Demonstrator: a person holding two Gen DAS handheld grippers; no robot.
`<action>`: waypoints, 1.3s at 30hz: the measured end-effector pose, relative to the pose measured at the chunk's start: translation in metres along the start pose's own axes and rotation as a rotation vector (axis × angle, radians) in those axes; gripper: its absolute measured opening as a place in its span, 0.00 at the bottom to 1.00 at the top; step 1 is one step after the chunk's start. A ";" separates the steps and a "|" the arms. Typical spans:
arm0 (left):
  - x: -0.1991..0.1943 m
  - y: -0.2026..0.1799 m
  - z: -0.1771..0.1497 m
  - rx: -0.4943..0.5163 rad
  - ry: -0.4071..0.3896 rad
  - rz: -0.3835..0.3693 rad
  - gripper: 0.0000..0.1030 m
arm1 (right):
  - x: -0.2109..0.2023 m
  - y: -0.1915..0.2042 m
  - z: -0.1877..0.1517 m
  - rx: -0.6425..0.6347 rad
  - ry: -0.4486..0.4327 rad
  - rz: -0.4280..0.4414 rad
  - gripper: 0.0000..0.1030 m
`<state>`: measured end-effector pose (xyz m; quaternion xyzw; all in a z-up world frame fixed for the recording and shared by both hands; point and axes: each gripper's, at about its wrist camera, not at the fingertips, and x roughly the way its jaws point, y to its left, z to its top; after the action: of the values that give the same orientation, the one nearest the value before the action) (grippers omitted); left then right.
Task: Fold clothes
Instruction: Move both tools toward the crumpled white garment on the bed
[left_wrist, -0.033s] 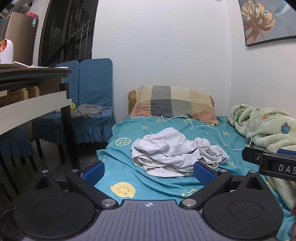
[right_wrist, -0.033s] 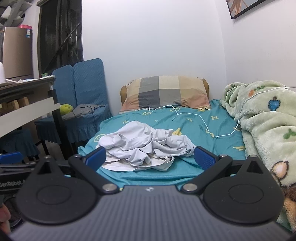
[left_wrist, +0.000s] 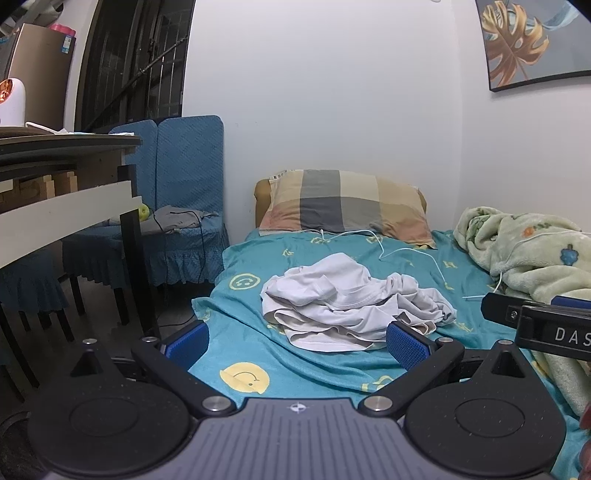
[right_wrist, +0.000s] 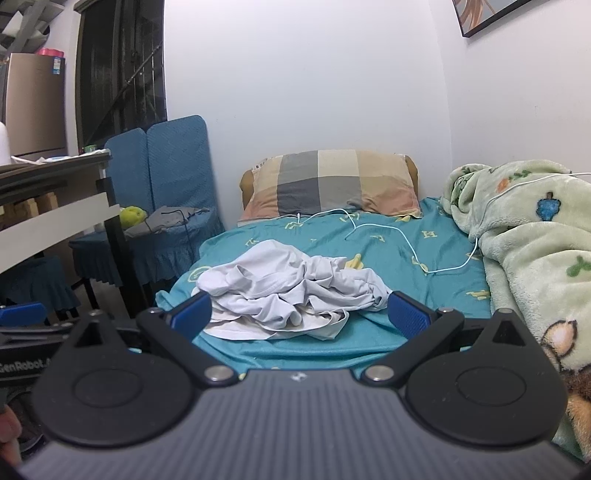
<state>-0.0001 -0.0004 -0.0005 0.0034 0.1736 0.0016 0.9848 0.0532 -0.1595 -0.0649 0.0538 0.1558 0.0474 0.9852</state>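
Note:
A crumpled white garment (left_wrist: 351, 306) lies in a heap on the teal bed sheet (left_wrist: 317, 373); it also shows in the right wrist view (right_wrist: 291, 295). My left gripper (left_wrist: 295, 345) is open and empty, held short of the garment near the bed's front edge. My right gripper (right_wrist: 299, 319) is open and empty, also just short of the heap. The right gripper's body (left_wrist: 546, 325) shows at the right edge of the left wrist view. The left gripper's blue pad (right_wrist: 22, 314) shows at the left edge of the right wrist view.
A checked pillow (left_wrist: 343, 206) lies at the head of the bed. A white cable (right_wrist: 406, 240) runs across the sheet. A green fleece blanket (right_wrist: 528, 236) is piled on the right. A table (left_wrist: 55, 177) and blue-covered chairs (left_wrist: 177, 206) stand to the left.

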 end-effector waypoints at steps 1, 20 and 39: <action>0.000 0.000 0.000 0.004 0.000 0.002 1.00 | 0.000 0.000 0.000 -0.001 0.000 -0.001 1.00; 0.009 0.006 -0.007 -0.025 0.029 -0.013 1.00 | -0.001 -0.001 -0.002 -0.005 0.005 -0.005 1.00; 0.013 -0.003 -0.016 0.014 0.038 -0.029 1.00 | 0.001 0.000 0.005 -0.026 0.027 -0.005 1.00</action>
<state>0.0068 -0.0033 -0.0197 0.0079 0.1923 -0.0137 0.9812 0.0557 -0.1602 -0.0609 0.0397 0.1683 0.0477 0.9838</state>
